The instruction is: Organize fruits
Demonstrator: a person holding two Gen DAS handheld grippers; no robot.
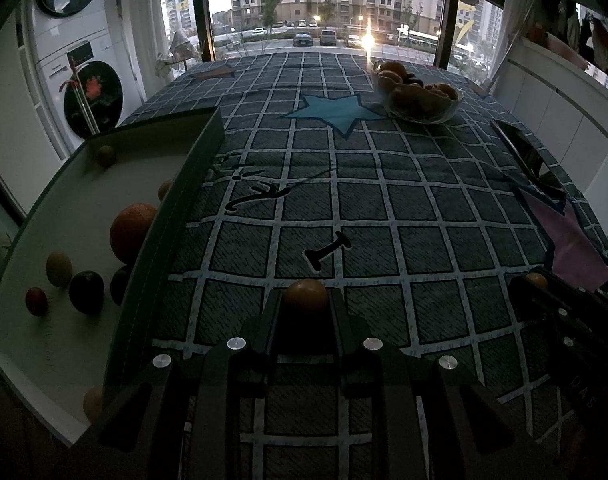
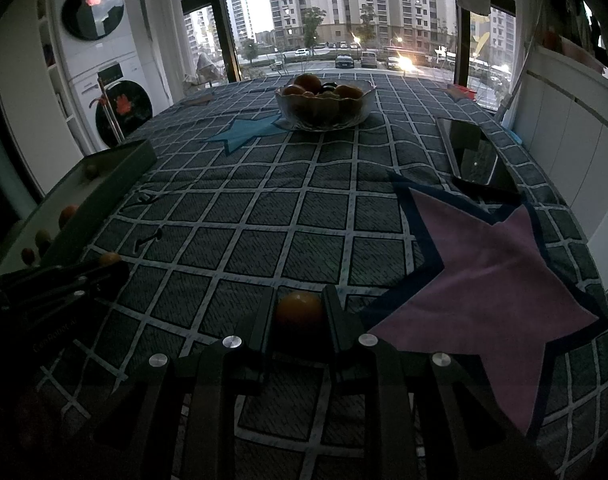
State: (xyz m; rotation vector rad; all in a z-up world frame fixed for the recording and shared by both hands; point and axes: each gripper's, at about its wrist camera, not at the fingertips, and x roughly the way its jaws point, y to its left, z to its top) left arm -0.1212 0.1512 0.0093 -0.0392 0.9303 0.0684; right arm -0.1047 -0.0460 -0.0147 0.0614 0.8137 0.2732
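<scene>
My left gripper [image 1: 305, 300] is shut on a small orange fruit [image 1: 305, 295] and holds it above the checked tablecloth, just right of a white tray [image 1: 76, 200]. The tray holds a big orange [image 1: 131, 232], a yellow-green fruit [image 1: 58, 269], dark plums [image 1: 86, 291] and a small red fruit [image 1: 36, 301]. My right gripper [image 2: 298, 308] is shut on another small orange fruit [image 2: 299, 309]. It also shows at the right edge of the left wrist view [image 1: 537, 280]. A glass bowl [image 2: 323, 114] of oranges and dark fruit stands at the far end of the table.
A dark phone or tablet [image 2: 477, 158] lies at the right side of the table, beyond a pink star patch [image 2: 487, 272]. A blue star patch [image 2: 244, 130] lies near the bowl. Stacked washing machines [image 2: 104, 80] stand at the left, a window behind.
</scene>
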